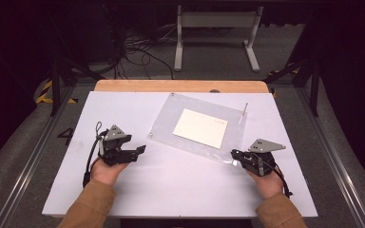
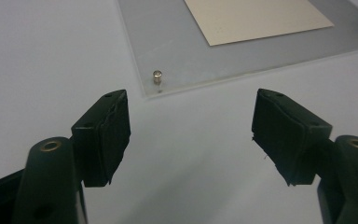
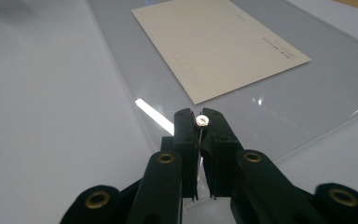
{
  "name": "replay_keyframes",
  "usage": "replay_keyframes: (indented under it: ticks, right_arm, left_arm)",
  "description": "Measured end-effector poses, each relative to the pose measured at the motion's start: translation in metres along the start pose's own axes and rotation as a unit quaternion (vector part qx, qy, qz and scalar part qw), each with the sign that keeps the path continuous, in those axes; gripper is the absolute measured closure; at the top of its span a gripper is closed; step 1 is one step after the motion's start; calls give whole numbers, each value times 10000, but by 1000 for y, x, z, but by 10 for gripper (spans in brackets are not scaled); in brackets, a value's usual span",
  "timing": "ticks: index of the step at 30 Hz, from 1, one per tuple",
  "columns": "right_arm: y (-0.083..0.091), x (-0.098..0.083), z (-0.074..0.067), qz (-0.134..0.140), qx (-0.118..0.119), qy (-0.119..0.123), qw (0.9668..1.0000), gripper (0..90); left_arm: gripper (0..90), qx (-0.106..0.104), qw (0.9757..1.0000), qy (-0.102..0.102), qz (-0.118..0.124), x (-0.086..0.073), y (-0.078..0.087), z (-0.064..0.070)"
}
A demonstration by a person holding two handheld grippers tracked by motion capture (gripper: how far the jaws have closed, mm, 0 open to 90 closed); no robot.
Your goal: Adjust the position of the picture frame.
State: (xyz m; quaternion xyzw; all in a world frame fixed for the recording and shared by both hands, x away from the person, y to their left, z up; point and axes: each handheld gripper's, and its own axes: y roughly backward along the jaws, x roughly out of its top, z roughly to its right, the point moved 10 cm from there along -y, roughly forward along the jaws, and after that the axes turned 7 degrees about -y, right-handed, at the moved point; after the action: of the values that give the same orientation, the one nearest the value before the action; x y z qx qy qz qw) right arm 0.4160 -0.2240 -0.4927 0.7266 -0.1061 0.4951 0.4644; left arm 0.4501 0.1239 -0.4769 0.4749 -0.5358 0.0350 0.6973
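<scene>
A clear acrylic sheet [image 1: 166, 121] lies tilted on the white table, with a cream card [image 1: 200, 128] in its middle. My left gripper [image 1: 140, 149] hovers just off the sheet's near left corner. In the left gripper view its jaws stand open [image 2: 191, 135] with nothing between them, and a small metal stud [image 2: 157, 76] stands upright in that corner of the sheet [image 2: 168, 42]. My right gripper [image 1: 234, 154] is at the sheet's near right corner. It is shut [image 3: 200, 122] on a thin metal pin with a round silvery head [image 3: 202, 121], above the sheet's edge [image 3: 307, 93].
A thin metal rod [image 1: 244, 113] stands at the sheet's far right corner, and a small stud [image 1: 172, 94] marks its far left corner. A wooden strip [image 1: 180, 85] runs along the table's back edge. Bare white tabletop [image 1: 171, 180] stretches between my hands.
</scene>
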Motion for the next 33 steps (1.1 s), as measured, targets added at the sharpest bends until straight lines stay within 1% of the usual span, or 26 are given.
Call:
replay_keyframes:
  ticks: [2, 4, 5, 8, 9, 10, 11, 12, 13, 14, 15, 17, 19, 20, 22, 24, 26, 27, 29, 31, 33]
  right_arm:
    - [0, 0, 0, -15, -1, 21, 10000, 841]
    - [0, 0, 0, -31, 20, 14, 10000, 840]
    - [0, 0, 0, -31, 20, 14, 10000, 840]
    - [0, 0, 0, -34, 36, 3, 10000, 839]
    - [0, 0, 0, -40, 38, 3, 10000, 839]
    - [0, 0, 0, -42, 35, 6, 10000, 839]
    - [0, 0, 0, -44, 36, 2, 10000, 839]
    - [1, 1, 0, -48, 44, -1, 10000, 838]
    - [1, 1, 0, -48, 47, -6, 10000, 838]
    - [1, 1, 0, -50, 46, -10, 10000, 838]
    - [1, 1, 0, -55, 46, -12, 10000, 838]
    - [1, 1, 0, -55, 45, -23, 10000, 837]
    - [2, 1, 0, -59, 37, -19, 10000, 837]
    - [2, 1, 0, -58, 38, -20, 10000, 837]
    - [2, 1, 0, -51, 45, -24, 10000, 836]
    - [3, 1, 0, -45, 48, -27, 10000, 836]
    - [3, 1, 0, -46, 35, -37, 10000, 836]
    - [3, 0, 0, -46, 37, -39, 10000, 836]
    - [4, 0, -1, -33, 52, -58, 10000, 836]
    - [4, 0, -1, -28, 55, -61, 10000, 836]
    - [4, 0, -1, -21, 46, -61, 10000, 836]
  left_arm:
    - [308, -9, 9999, -28, -134, 5, -7, -5]
    - [317, -39, 9996, -14, -265, 9, -15, -9]
    - [331, -39, 9996, -14, -265, 9, -15, -9]
    - [351, -90, 9993, -36, -373, 13, -27, -13]
    - [372, -105, 9990, -85, -427, 14, -30, -14]
    - [418, -131, 9989, -97, -431, 15, -33, -13]
    - [483, -176, 9986, -160, -464, 17, -37, -13]
    - [510, -170, 9985, -212, -471, 19, -40, -15]
    - [522, -202, 9985, -190, -472, 20, -42, -14]
    - [536, -258, 9979, -203, -550, 20, -46, -15]
    - [539, -250, 9971, -262, -670, 19, -50, -16]
    - [567, -221, 9957, -348, -828, 19, -55, -18]
    - [592, -266, 9953, -326, -871, 19, -60, -19]
    - [603, -335, 9941, -339, -975, 18, -62, -19]
    - [609, -288, 9916, -450, -1174, 17, -67, -20]
    - [621, -309, 9911, -447, -1214, 19, -72, -20]
    - [643, -321, 9918, -408, -1165, 20, -75, -21]
    - [653, -311, 9919, -353, -1184, 19, -78, -22]
    - [668, -298, 9919, -325, -1195, 18, -80, -25]
    - [678, -336, 9928, -243, -1127, 17, -82, -26]
    - [698, -335, 9932, -238, -1086, 18, -82, -27]
